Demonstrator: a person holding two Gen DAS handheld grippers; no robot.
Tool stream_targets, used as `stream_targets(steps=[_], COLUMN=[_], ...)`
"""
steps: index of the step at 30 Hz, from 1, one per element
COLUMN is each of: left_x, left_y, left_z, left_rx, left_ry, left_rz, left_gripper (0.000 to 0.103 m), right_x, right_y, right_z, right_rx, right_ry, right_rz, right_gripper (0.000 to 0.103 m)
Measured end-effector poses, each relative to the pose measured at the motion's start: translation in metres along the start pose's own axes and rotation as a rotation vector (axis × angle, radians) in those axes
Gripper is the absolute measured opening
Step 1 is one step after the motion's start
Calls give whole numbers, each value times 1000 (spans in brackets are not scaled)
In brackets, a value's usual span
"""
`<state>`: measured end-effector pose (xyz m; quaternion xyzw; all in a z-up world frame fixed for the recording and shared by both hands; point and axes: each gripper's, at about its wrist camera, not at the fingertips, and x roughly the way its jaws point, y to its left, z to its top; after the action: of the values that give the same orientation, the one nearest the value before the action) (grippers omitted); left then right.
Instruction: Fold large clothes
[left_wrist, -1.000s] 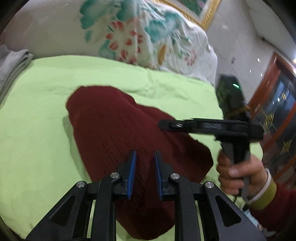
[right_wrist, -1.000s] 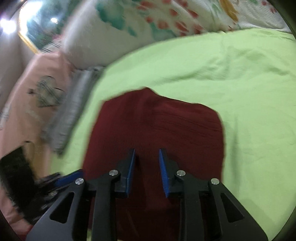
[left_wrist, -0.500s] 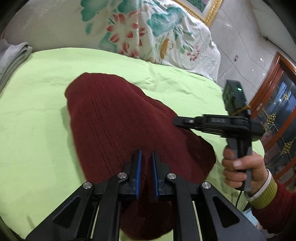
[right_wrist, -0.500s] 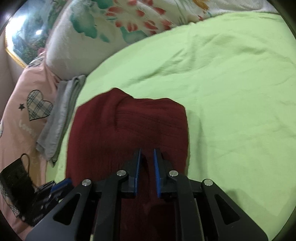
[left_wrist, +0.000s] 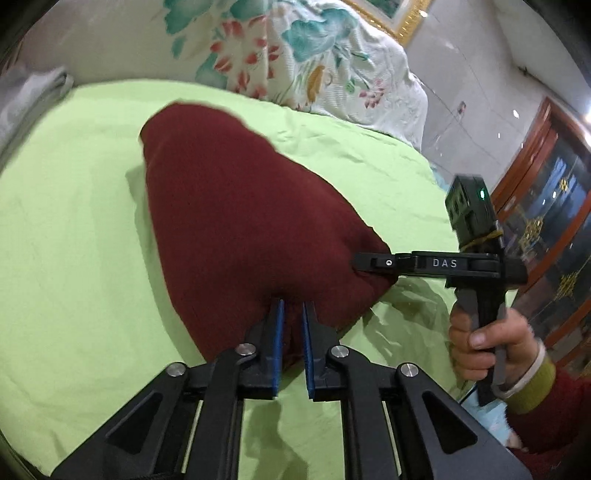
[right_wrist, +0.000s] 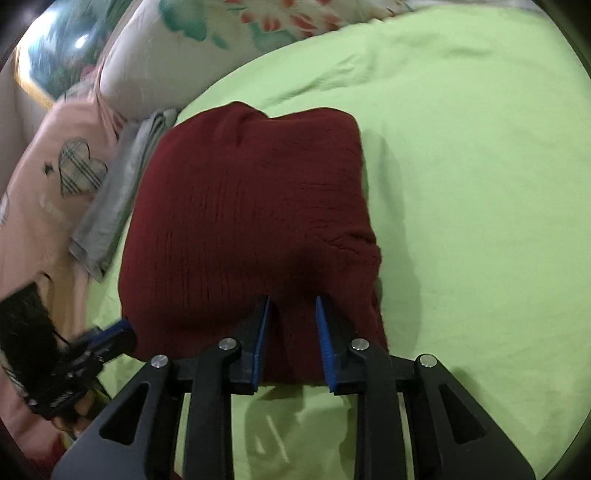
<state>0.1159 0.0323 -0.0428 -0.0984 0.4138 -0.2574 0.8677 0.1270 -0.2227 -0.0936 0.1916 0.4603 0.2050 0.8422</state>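
A dark red knitted garment (left_wrist: 236, 221) lies partly folded on a light green bedsheet (left_wrist: 66, 240); its near edge is raised off the sheet. My left gripper (left_wrist: 291, 308) is shut on that near edge. My right gripper (right_wrist: 291, 306) grips the same edge further along, with cloth bunched between its blue pads (right_wrist: 325, 325). In the left wrist view the right gripper (left_wrist: 360, 263) enters from the right, held by a hand (left_wrist: 487, 339). In the right wrist view the garment (right_wrist: 251, 214) fills the middle and the left gripper (right_wrist: 114, 334) shows at its lower left corner.
A floral quilt (left_wrist: 295, 55) is piled at the head of the bed. A folded grey cloth (right_wrist: 114, 199) and a pink pillow with a plaid heart (right_wrist: 74, 170) lie left of the garment. A wooden glass-door cabinet (left_wrist: 546, 221) stands beyond the bed's right side.
Both grippers closed on the garment's near edge and lifted it off the sheet. The green sheet now shows under the fingers in both wrist views.
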Motion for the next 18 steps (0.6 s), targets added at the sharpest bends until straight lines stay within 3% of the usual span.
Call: stream_targets(steps=[4, 7, 10, 12, 18], left_x=[2, 0, 0, 0, -19], left_y=[-1, -5, 1, 1, -1], left_z=[4, 2, 0, 1, 4], left_rx=[15, 34, -9, -21, -68], left_ry=[12, 4, 2, 2, -51], left_rz=[32, 78, 62, 63, 70], left_gripper=[7, 7, 7, 7, 7], right_x=[-9, -26, -13, -8, -38], right_y=[3, 18, 4, -6, 10], right_z=[0, -1, -3, -4, 8], right_rx=[4, -44, -19, 20, 15], right_ry=[-7, -61, -16, -5, -95], right_rz=[-27, -55, -122, -94, -28], right_gripper=[24, 27, 27, 27, 29])
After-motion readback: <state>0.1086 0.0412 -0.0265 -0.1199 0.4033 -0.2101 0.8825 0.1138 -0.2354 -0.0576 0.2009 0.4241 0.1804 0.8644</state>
